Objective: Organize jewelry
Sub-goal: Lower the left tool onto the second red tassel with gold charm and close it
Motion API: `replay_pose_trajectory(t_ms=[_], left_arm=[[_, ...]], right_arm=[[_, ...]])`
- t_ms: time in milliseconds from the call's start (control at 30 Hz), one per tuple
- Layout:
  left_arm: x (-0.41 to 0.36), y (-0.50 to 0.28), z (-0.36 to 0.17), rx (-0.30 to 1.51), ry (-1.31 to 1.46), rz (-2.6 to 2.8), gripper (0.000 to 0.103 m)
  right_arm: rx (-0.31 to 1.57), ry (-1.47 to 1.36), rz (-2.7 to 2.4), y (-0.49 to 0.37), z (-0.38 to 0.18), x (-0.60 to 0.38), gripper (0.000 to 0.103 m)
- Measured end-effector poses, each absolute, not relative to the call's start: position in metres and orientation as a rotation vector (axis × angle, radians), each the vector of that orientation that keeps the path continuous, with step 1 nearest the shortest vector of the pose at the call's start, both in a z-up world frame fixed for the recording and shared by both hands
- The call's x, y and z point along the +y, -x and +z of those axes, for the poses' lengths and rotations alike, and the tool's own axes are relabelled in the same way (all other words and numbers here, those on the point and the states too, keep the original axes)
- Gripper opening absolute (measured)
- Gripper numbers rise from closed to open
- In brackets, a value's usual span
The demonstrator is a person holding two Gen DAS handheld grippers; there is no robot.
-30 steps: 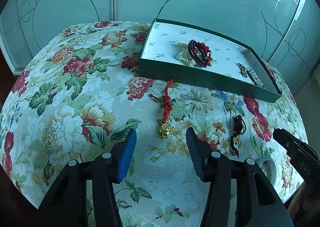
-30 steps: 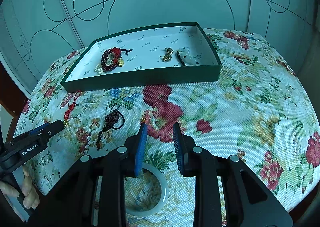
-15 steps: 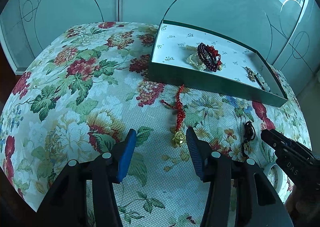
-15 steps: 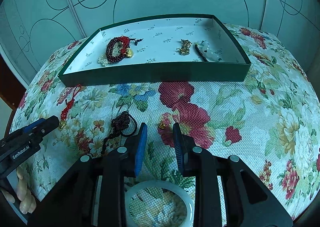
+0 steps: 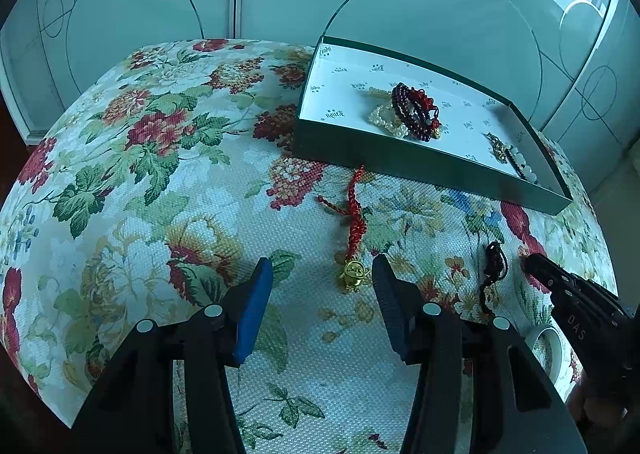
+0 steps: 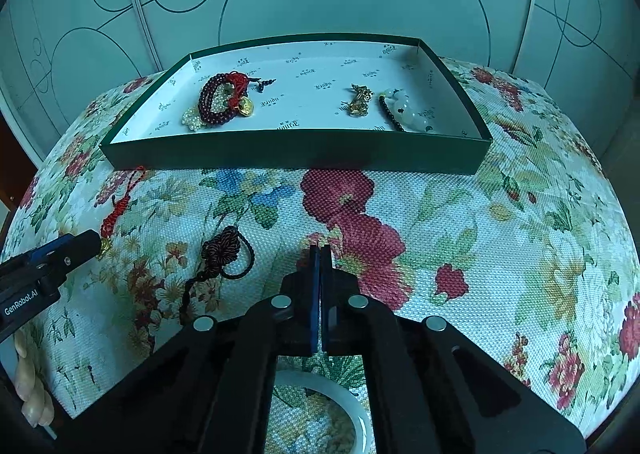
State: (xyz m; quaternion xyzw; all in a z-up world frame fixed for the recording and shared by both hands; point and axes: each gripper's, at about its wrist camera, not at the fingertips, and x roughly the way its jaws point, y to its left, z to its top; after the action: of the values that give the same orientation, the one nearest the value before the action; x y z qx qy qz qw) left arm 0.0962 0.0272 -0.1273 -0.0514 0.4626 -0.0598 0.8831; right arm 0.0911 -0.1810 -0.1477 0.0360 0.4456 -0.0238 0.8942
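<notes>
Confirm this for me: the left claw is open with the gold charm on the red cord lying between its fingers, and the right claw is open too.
Not quite. The right claw is shut, its fingers pressed together with no gap, as the right wrist view shows. The rest holds: the left claw is open, and the gold charm on the red cord lies between its fingers.

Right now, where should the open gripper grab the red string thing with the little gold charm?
Probably the red knotted cord just above the gold charm, coming straight down. It lies flat on the flowered cloth, running lengthwise away from the left gripper, so open fingers can straddle it sideways. The knots look thick enough to pinch; the rounded charm might slip.
</notes>
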Motion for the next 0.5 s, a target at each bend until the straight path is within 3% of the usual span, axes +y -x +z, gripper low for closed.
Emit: replay_pose_trajectory(t_ms=[500], left_arm=[[0.026,-0.097,-0.128,0.965,0.108,-0.122,0.052]], right_arm=[[0.950,-0.127,-0.007,-0.088,-0.146,-0.195,0.001]])
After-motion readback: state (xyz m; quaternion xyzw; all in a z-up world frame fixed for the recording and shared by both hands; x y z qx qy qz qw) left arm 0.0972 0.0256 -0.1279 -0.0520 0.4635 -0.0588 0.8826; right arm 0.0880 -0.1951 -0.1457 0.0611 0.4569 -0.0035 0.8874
